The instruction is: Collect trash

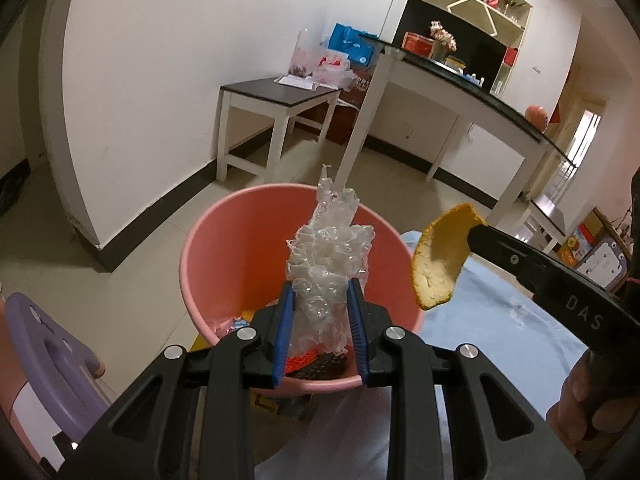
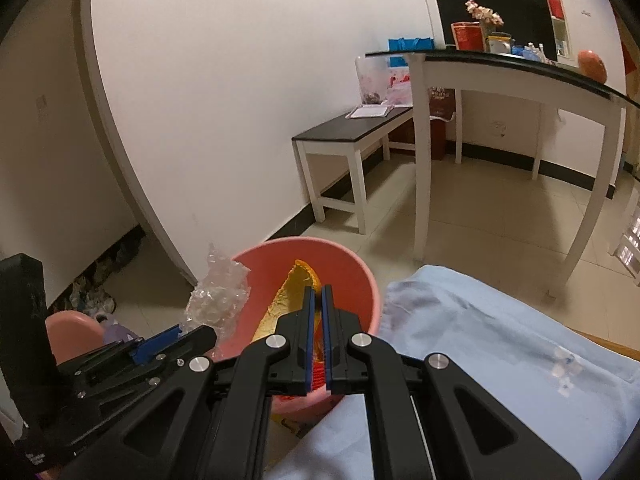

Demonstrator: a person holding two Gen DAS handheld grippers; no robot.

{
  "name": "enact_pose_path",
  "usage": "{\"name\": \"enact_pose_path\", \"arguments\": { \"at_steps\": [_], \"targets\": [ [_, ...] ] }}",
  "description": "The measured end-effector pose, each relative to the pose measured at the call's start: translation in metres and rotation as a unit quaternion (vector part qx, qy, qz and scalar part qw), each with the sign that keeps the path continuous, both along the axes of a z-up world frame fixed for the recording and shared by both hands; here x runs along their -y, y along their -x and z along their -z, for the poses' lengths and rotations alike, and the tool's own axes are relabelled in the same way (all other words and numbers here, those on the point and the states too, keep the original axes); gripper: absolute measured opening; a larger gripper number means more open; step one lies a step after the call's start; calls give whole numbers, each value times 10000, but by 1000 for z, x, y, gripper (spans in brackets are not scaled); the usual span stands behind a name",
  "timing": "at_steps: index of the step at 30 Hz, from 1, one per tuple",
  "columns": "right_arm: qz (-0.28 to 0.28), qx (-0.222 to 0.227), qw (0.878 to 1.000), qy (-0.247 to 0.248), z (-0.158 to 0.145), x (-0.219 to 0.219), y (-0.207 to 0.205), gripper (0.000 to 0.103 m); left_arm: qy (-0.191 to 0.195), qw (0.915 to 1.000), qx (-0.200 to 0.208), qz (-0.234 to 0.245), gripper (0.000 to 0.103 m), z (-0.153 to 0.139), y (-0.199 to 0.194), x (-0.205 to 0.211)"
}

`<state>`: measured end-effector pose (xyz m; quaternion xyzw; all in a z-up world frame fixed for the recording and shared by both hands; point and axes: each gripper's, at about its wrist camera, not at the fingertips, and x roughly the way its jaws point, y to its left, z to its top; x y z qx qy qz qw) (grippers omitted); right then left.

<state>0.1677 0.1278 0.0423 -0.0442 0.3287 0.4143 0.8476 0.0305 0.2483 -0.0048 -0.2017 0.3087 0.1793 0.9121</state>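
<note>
Where the pale tiled floor [image 2: 472,216] meets the white wall [image 1: 192,60], a dark skirting strip is seen running along the base, and a low bench [image 2: 352,136] with a dark top and white legs is set against that wall. A taller table [image 2: 520,76] with a black top and white legs is placed beside it, cluttered with a red box, flowers and small containers. A light blue cloth [image 2: 500,340] is spread over the near surface, just beside a pink bucket [image 1: 224,248] standing on the floor.

Both pieces of trash are held over the bucket's mouth. A crumpled wad of bubble wrap [image 1: 328,256] is clamped between the blue pads of the left gripper [image 1: 320,300], whose jaws are kept partly apart by its bulk. An orange peel [image 2: 292,300] is pinched by the right gripper [image 2: 317,300], whose pads are closed almost together on it.

From the left wrist view, a purple plastic stool [image 1: 44,344], a blue bag on the far bench, wall shelving and a hand [image 1: 584,408] on the right tool are shown, and scraps at the bucket's bottom can be made out. From the right wrist view, shoes [image 2: 96,288] tucked under the wall's edge and small clear bits lying on the cloth are shown instead.
</note>
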Motion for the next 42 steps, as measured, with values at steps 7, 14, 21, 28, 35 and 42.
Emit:
{"name": "enact_pose_path", "arguments": {
  "at_steps": [7,14,21,28,35,42],
  "targets": [
    [-37,-141,9994,304,27,-25,-14,3,97,9997,-186,-104,27,19,-13,-16],
    [-113,-369,9983,430,45,-42,-26,9,162,9993,-316,-136,30,29,-24,-26],
    [-258,-416,9979,418,48,-45,-26,33,269,9988,-331,-231,34,31,-25,-32],
    [-258,-456,9981,336,41,-27,-20,44,162,9993,-255,-224,34,20,-19,-23],
    [-236,-484,9983,225,28,1,-7,49,-9,9998,-126,-127,34,4,-5,1],
    [-128,-351,9993,94,11,37,15,52,-225,9997,81,-33,34,-18,11,34]
  ]
}}
